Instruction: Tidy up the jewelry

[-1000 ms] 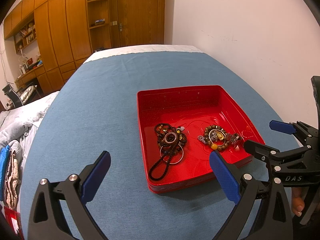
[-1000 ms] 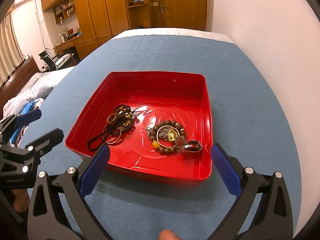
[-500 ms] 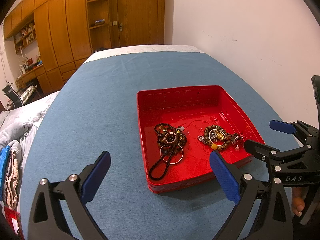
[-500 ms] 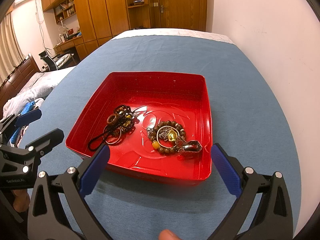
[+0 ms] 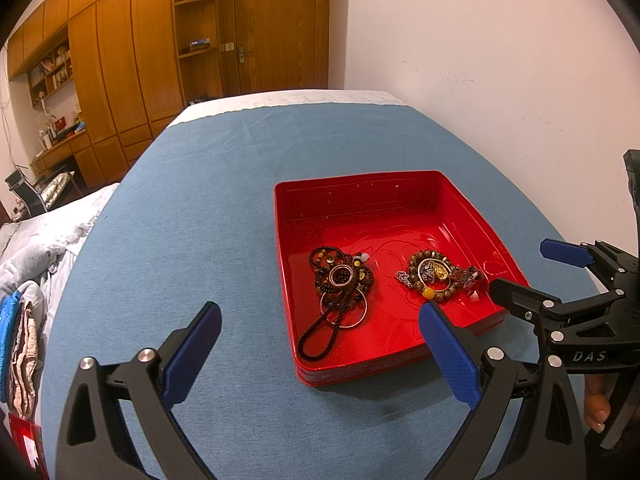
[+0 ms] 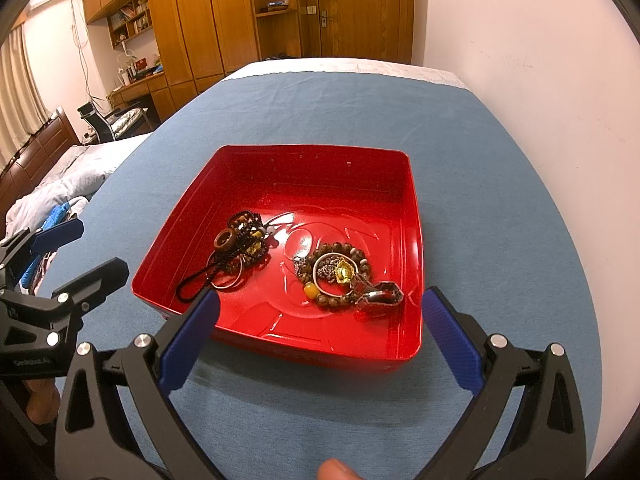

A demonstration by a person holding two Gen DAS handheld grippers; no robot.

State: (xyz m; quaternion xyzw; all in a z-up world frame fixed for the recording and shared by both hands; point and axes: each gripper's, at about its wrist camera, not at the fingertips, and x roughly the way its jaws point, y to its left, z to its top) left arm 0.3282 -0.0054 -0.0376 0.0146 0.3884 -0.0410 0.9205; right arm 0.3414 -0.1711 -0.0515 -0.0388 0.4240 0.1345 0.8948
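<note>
Blue cloth covers the flat surface, which runs back to a white strip at its far end and lies against a pale wall on the right.

Nearest the left wrist camera, the left gripper hangs over bare cloth with its blue pads wide apart and nothing between them; its lower frame is cut off by the picture edge. To its right the right gripper shows side-on, with "DAS" printed on its black body, and part of a thumb shows behind it. From the right wrist view, the right gripper is also spread wide and empty, its pads just short of the tray's near wall. The left gripper enters there at the left edge; small print on its body is too blurred to read. A fingertip is cut off at the bottom.

Past the pads sits the red tray, holding all the jewelry in two heaps. The left heap is dark beads, a wooden ring, a metal hoop and a black cord loop, tangled so that single pieces are hard to separate. The right heap is a brown bead bracelet around a gold charm, with a metal piece beside it. The tray's far half is bare.

Beyond stand wooden cupboards and a door; shelf contents are too small to make out.
</note>
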